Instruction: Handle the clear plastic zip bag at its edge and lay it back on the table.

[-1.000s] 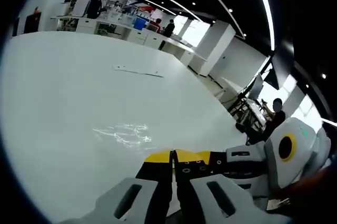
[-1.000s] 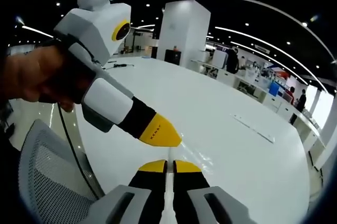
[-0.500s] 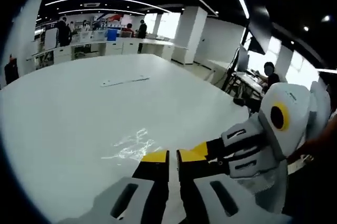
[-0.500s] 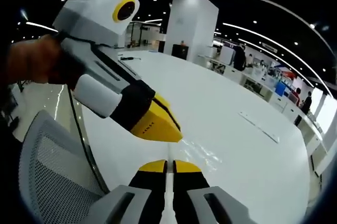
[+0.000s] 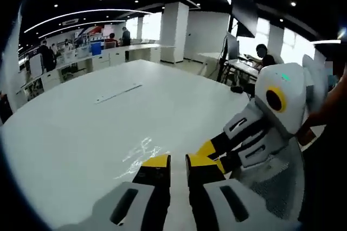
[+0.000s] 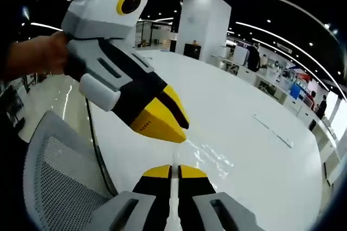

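Clear plastic zip bag [image 5: 142, 151] lies mostly flat on the big white tabletop [image 5: 81, 128], crinkly and glinting w/ light reflections, just ahead of my claws. In left gripper view my left claw [image 5: 177, 161] comes up from the bottom, yellow-tipped black jaws standing a little apart w/ a narrow gap between them; I can't make out any bag edge in that gap, so can't tell if it grips anything. My right claw [image 5: 209, 149] comes in from the right in that view, its yellow tips just beside my left claw's right jaw, near the bag's near edge.

In right gripper view my right claw [image 6: 173, 171] has jaws pressed nearly together, a thin clear sliver of the bag's edge running up between them, so it looks pinched on the bag. Bag [image 6: 209, 158] spreads away from the tips across the tabletop [image 6: 260, 182]. My left claw [image 6: 176, 120] reaches in from the left, tips angled down, hanging just above the bag's edge and close to my right claw's tips; a hand [image 6: 38, 55] holds its body.

Grey mesh chair back [image 6: 54, 182] sits at the tabletop's near rim. Long thin white strip [image 5: 118, 93] lies well apart, further out on the tabletop.
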Available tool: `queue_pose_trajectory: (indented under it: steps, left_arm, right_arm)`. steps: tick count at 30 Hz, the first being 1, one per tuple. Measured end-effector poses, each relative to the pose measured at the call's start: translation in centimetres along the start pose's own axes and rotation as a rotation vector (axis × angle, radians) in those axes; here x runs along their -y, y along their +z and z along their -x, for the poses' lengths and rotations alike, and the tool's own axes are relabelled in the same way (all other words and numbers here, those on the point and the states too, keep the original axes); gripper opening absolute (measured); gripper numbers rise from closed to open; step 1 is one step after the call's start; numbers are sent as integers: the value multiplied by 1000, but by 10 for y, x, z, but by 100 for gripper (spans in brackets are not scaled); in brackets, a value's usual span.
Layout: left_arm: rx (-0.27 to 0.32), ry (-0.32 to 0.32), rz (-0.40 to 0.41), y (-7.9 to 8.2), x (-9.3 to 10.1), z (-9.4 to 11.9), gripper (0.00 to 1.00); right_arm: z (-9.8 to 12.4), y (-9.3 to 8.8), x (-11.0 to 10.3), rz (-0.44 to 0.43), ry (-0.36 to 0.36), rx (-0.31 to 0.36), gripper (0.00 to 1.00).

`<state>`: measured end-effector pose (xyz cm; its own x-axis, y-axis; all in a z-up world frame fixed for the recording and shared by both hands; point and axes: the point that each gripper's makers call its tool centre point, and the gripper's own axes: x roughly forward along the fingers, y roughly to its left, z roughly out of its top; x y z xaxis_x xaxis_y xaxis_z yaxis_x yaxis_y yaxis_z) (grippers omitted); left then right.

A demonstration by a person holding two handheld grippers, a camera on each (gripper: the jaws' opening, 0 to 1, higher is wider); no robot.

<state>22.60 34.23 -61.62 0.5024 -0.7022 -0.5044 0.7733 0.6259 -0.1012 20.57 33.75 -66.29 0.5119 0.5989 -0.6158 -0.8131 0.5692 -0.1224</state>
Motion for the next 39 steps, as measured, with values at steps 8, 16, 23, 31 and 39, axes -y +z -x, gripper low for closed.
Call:
queue_pose_trajectory:
  steps: [8, 16, 23, 31, 39]
  left_arm:
    - [-49, -74, -261, -10, 4, 2, 14]
    - [-103, -146, -449, -23, 17, 1, 13]
    - [-127, -176, -548, -30, 16, 2, 13]
    - [-152, -231, -627, -39, 22, 0, 12]
    - [-162, -300, -730, -48, 31, 1, 8]
  right_arm:
    - [2, -2, -3, 9, 23, -10, 0]
    - [3, -8, -10, 20, 58, -41, 0]
    - [4, -13, -15, 40, 92, -70, 0]
    - [3, -19, -21, 74, 129, -94, 0]
    - [4, -20, -30, 82, 173, -97, 0]
